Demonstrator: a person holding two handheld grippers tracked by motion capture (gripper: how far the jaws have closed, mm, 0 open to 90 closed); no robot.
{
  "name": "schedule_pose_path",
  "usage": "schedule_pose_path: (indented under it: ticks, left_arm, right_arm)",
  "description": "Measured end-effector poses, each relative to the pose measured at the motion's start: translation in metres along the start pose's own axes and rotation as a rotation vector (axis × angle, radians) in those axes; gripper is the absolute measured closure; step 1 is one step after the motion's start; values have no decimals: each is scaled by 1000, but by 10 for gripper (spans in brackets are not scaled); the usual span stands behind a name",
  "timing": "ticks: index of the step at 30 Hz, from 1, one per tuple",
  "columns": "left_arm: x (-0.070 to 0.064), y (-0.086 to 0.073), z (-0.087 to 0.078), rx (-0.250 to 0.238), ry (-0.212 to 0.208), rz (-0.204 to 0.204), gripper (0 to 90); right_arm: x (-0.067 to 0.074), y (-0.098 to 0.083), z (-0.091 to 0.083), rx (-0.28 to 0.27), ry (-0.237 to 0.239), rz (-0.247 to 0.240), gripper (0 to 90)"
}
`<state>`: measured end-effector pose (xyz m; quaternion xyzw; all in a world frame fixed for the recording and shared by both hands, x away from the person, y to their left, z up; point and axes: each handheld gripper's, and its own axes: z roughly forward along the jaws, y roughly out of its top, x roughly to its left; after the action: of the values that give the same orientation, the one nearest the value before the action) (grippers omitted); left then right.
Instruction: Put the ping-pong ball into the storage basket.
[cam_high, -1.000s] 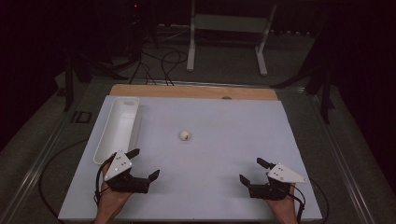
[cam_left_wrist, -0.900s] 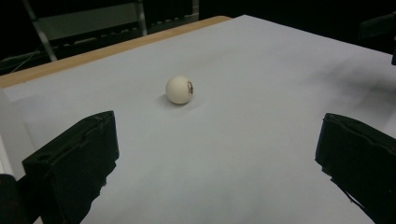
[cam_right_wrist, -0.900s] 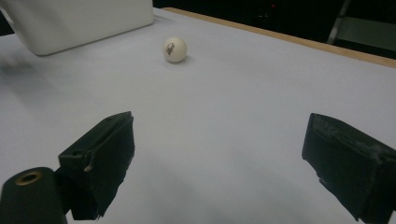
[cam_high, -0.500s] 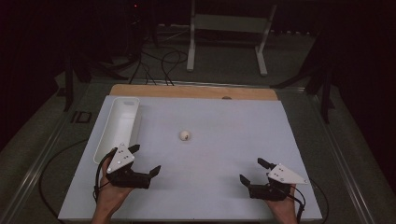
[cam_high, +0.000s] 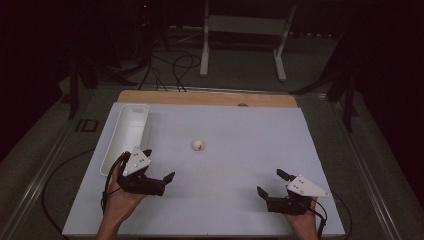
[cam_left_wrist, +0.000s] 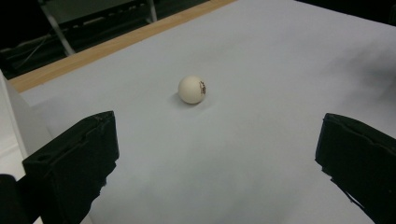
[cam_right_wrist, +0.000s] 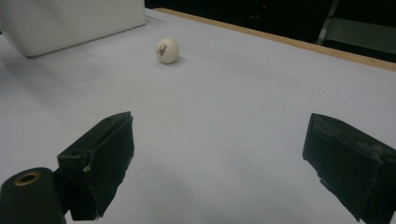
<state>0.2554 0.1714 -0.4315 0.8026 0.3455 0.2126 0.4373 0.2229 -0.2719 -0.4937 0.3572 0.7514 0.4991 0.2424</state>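
Both jaws wide and empty, the left gripper (cam_high: 159, 172) points toward the ball (cam_high: 198, 145) at its one o'clock, seemingly lining up a grab, while the right gripper (cam_high: 270, 187) waits at five o'clock.

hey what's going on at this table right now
A person holds a pair of tongs in each hand over a white table sheet. Both the left tongs and the right tongs are open and hold nothing. A small white ball with a dark mark sits untouched mid-table, ahead of the left tongs. A long white rectangular tray lies along the left edge.
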Motion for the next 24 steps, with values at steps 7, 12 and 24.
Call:
schedule_pose_path:
  ticks: [7, 12, 24]
  left_arm:
    - [4, 7, 10, 37, -1, -9, 0]
    - [5, 12, 16, 46, 1, -12, 0]
    - [10, 26, 31, 86, -6, -10, 0]
  right_arm:
    - [0, 0, 0, 2, -10, -8, 83]
    - [0, 0, 0, -1, -15, -9, 83]
    - [1, -1, 1, -11, 1, -36, 86]
